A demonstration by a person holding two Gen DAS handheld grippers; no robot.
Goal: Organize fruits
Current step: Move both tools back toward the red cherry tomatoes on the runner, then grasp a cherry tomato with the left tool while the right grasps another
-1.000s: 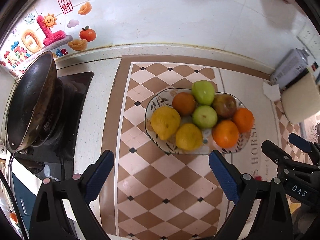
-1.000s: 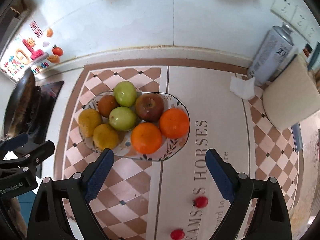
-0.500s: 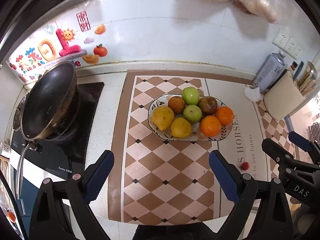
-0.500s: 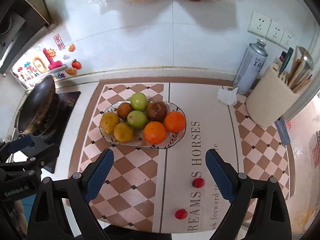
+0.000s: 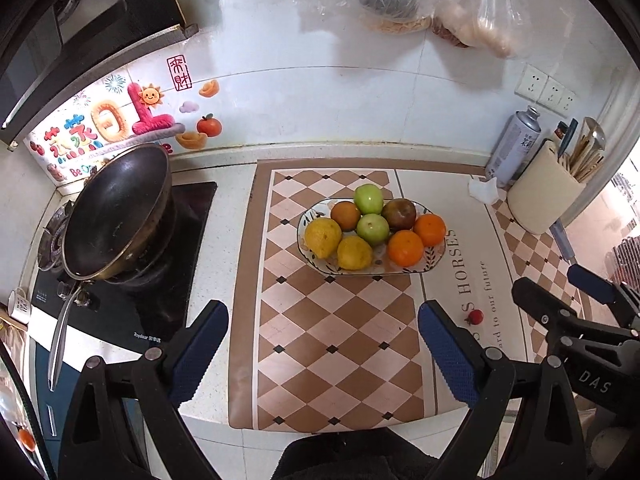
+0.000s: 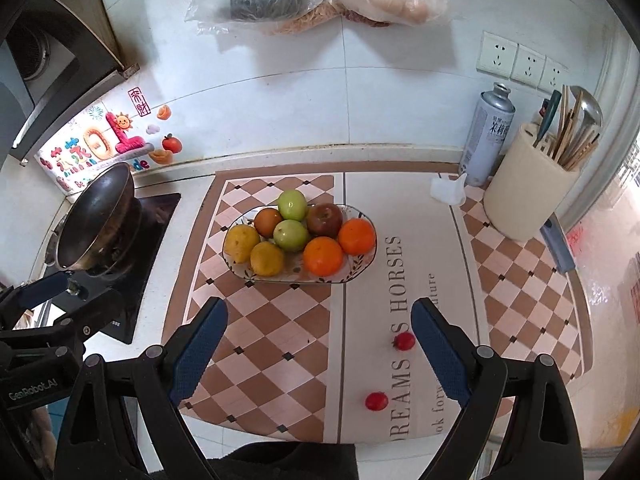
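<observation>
Step in hand, as judged: approach; two small red fruits (image 6: 404, 341) lie loose on the mat (image 6: 520, 300) near its front edge. Both the left gripper (image 5: 322, 346) and right gripper (image 6: 318, 340) hang spread wide, empty. Next move calls for lowering onto one. The plate (image 6: 362, 266) at mid-mat holds eight fruits.

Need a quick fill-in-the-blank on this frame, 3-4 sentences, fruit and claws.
1. The plate holds two oranges, two green apples and two ____ lemons.
2. Two small red tomatoes lie on the mat, ____ the plate.
3. Both the left claw and the right claw are ____ and hold nothing.
4. The black pan sits on the ____.

Missing words: yellow; outside; open; stove
</observation>
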